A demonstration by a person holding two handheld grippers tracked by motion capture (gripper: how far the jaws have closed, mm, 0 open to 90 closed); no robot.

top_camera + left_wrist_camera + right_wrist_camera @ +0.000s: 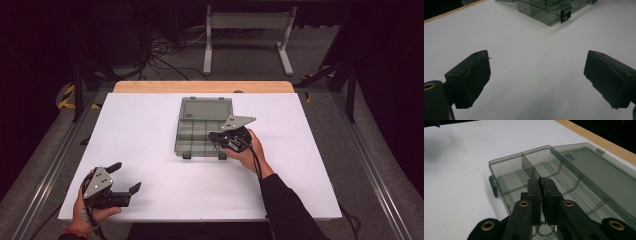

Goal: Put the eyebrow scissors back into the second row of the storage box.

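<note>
Box (202, 131) of clear plastic sat open near the table's (150, 130) far edge, its lid (599, 170) laid back. Right gripper (541, 181) was shut, poking into a front compartment, maybe pinching something small. Left gripper (125, 177) waited open by the near left corner.

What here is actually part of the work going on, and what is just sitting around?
Part of the work:
- clear organizer box, lid open
- right gripper, jaws shut over the box's compartments
- white table

Just around:
- left gripper, open, resting at the near corner with nothing between its jaws
- metal stand on the floor behind
- cables on the floor
</note>
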